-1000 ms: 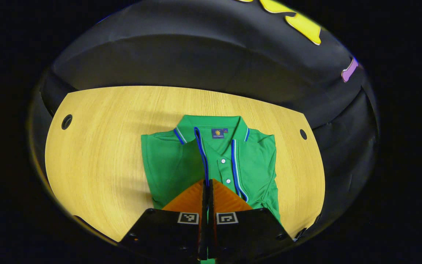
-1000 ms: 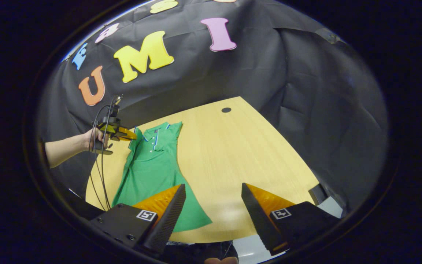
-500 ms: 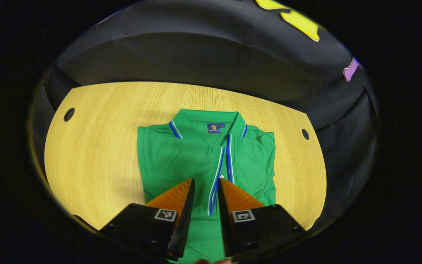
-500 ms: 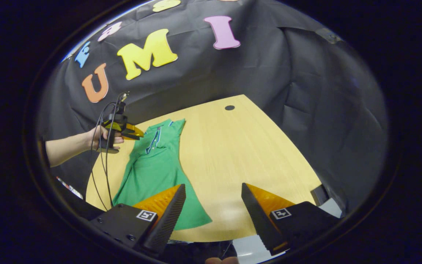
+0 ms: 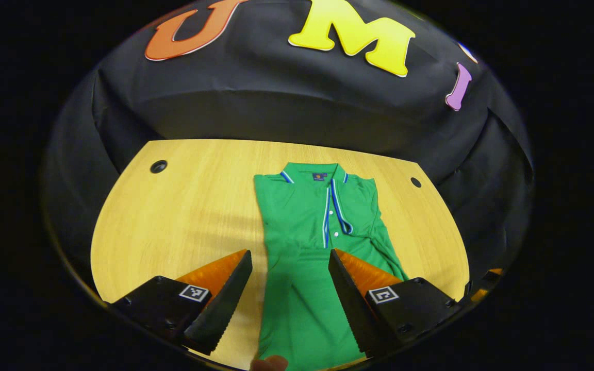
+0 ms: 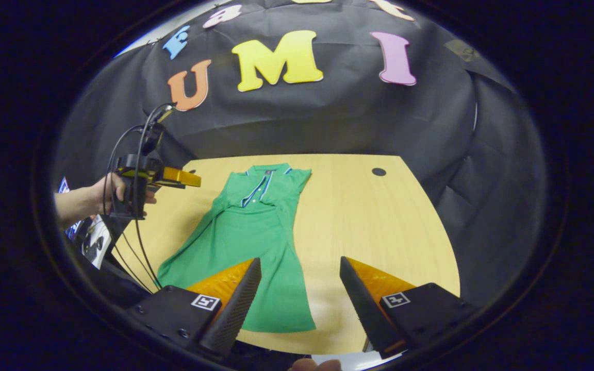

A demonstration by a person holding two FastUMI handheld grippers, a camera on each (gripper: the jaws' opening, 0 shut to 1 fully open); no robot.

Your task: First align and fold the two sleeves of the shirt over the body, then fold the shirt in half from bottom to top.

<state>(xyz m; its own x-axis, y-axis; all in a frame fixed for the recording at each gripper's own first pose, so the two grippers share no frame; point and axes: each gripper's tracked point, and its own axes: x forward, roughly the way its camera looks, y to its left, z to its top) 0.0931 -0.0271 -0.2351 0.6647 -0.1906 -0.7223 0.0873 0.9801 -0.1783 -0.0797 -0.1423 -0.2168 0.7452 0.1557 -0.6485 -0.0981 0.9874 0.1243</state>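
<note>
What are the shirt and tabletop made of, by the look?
Shirt: soft knit, likely cotton or a blend; matte green, it drapes and creases along the folded sleeve, with striped trim at collar and placket. Tabletop: wood or, more likely, wood-look laminate; pale, with fine straight grain, a smooth low sheen and round cable holes.

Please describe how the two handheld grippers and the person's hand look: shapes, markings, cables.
Each gripper, left gripper and right gripper, has two wedge-shaped fingers with serrated inner faces on black blocks, each bearing a small square black-and-white marker. In the right gripper view, the left gripper shows a black frame, black cables looping from it, held by a bare hand.
</note>
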